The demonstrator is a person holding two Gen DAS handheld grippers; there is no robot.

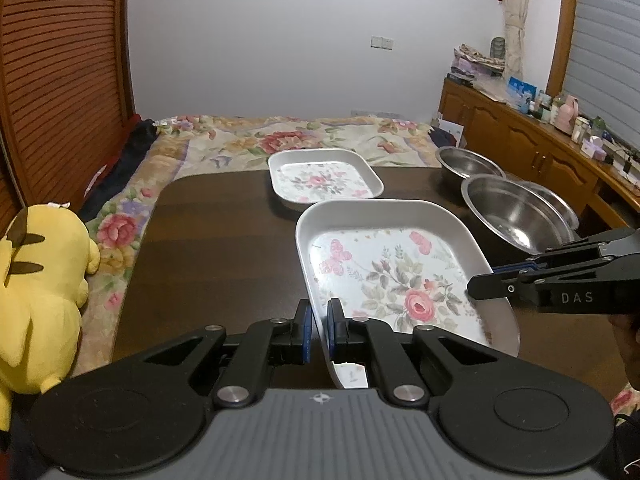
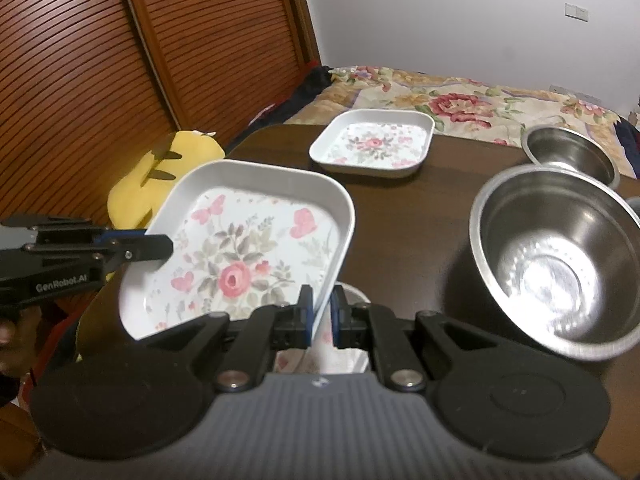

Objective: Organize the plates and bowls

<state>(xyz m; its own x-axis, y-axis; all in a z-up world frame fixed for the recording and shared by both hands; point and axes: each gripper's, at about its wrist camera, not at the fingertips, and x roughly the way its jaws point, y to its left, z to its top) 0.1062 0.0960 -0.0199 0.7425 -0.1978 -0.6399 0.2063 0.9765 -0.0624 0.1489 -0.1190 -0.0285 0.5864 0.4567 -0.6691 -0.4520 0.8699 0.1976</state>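
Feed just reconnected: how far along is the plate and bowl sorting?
Nothing looks stacked yet. In hand: the left gripper and right gripper both clamp the near floral plate, tilted above the table. Left: the far floral plate and the steel bowls sit loose.

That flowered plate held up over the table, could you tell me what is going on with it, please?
A person with two handheld grippers is sorting dishes. The left gripper and the right gripper each clamp a rim of the near flowered plate, holding it tilted above the dark table. A second flowered plate rests farther back, and the steel bowls stand to the right, untouched.
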